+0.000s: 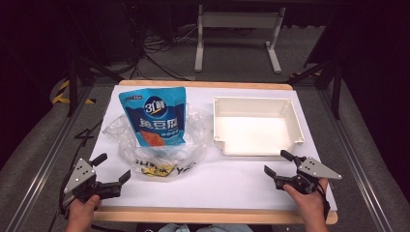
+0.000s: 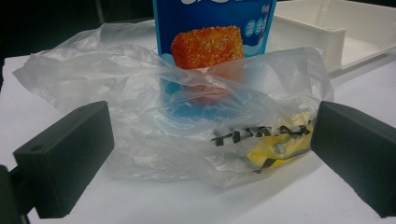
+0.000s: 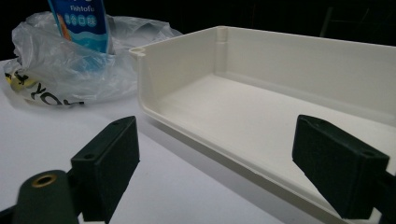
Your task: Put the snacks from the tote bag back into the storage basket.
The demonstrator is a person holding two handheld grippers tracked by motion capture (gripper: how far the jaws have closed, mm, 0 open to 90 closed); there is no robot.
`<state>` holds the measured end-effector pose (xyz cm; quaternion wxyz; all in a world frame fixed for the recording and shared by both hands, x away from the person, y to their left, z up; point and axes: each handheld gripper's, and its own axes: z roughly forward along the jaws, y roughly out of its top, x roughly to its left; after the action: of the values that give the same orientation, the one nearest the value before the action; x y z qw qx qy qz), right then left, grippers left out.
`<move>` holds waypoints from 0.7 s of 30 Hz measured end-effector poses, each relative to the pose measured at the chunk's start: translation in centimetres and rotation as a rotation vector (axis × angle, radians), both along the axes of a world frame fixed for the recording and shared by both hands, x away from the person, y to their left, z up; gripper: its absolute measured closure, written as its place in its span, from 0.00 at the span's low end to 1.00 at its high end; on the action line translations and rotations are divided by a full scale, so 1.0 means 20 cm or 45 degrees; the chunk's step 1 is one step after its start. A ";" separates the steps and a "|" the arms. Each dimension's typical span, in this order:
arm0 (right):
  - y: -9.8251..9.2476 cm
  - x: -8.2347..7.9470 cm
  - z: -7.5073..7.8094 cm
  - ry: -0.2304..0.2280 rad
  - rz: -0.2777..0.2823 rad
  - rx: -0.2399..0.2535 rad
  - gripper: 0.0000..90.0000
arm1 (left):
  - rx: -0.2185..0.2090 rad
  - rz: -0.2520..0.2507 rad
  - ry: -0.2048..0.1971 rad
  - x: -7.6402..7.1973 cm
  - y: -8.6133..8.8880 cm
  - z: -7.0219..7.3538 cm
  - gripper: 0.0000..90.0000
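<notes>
The left hand-held gripper (image 1: 112, 173) and the right hand-held gripper (image 1: 276, 164) sit nearest the camera, each at a near corner of the bench, each with jaws spread apart and nothing between them. The white-topped rectangular bench (image 1: 232, 183) with a wooden edge carries everything else. The shallow cream plastic tray (image 1: 256, 102) stands on its right half, just beyond the right hand-held gripper. The crumpled clear plastic bag (image 1: 186, 145) with black and yellow print lies on the left half, just ahead of the left hand-held gripper. The blue printed food pouch (image 1: 153, 116) rests inside the bag, its top protruding from the far side.
</notes>
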<state>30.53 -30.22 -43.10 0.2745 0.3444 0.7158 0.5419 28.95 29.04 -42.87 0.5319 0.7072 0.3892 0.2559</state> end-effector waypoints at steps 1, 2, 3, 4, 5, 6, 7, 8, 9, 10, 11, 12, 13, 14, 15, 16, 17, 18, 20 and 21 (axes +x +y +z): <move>0.01 0.00 0.01 -0.003 0.011 0.000 0.17 | -0.008 0.001 -0.003 0.00 0.00 0.00 0.00; 0.02 -0.01 0.01 -0.005 0.018 -0.005 0.17 | 0.000 -0.006 0.004 0.00 -0.01 0.00 0.00; 0.03 -0.01 0.02 -0.006 0.028 -0.006 0.17 | 0.005 -0.016 0.011 0.00 -0.02 0.00 0.00; 0.03 -0.01 0.02 -0.006 0.028 -0.006 0.17 | 0.005 -0.016 0.011 0.00 -0.02 0.00 0.00; 0.04 -0.01 0.02 -0.014 0.029 -0.013 0.17 | 0.020 -0.039 0.023 0.00 -0.03 -0.01 0.00; 0.04 -0.01 0.02 -0.014 0.029 -0.013 0.17 | 0.021 -0.055 0.020 0.01 -0.05 -0.02 0.00; 0.04 -0.01 0.02 -0.020 0.021 -0.024 0.17 | 0.035 -0.069 0.026 0.01 -0.06 -0.02 0.00; 0.04 -0.01 0.03 -0.015 0.020 -0.019 0.17 | 0.047 -0.085 0.028 0.00 -0.07 -0.02 0.00; 0.04 -0.01 0.03 -0.020 0.024 -0.018 0.16 | 0.059 -0.093 0.028 0.00 -0.08 -0.02 0.00; 0.04 -0.01 0.04 -0.020 0.029 -0.004 0.16 | 0.049 -0.097 0.025 0.00 -0.08 -0.02 0.00; 0.03 -0.01 0.04 -0.020 0.026 -0.004 0.16 | 0.039 -0.102 0.029 0.00 -0.09 -0.02 0.00; 0.03 -0.01 0.04 -0.017 0.025 -0.006 0.16 | 0.038 -0.104 0.032 0.00 -0.09 -0.02 0.00; 0.03 -0.01 0.04 -0.009 0.022 -0.003 0.16 | 0.040 -0.106 0.036 0.00 -0.09 -0.03 0.00; 0.03 -0.01 0.04 -0.008 0.022 0.000 0.16 | 0.046 -0.105 0.039 0.00 -0.09 -0.03 0.00; 0.03 -0.01 0.05 -0.013 0.028 0.005 0.16 | 0.047 -0.104 0.042 0.00 -0.09 -0.03 0.00; 0.03 -0.01 0.05 -0.013 0.028 0.005 0.16 | 0.047 -0.104 0.042 0.00 -0.09 -0.03 0.00; 0.03 -0.01 0.05 -0.010 0.027 0.003 0.16 | 0.046 -0.105 0.045 0.00 -0.10 -0.03 0.00; 0.03 -0.01 0.05 -0.010 0.027 0.003 0.16 | 0.055 -0.106 0.050 0.00 -0.09 -0.03 0.00; 0.04 0.00 0.05 -0.006 0.029 -0.002 0.16 | 0.055 -0.107 0.054 0.00 -0.09 -0.03 0.00; 0.04 0.00 0.05 -0.005 0.032 0.002 0.16 | 0.048 -0.108 0.054 0.00 -0.09 -0.04 0.00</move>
<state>30.49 -29.46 -42.15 0.2686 0.3346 0.7191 0.5466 29.03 27.15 -43.58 0.5205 0.7382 0.3652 0.2254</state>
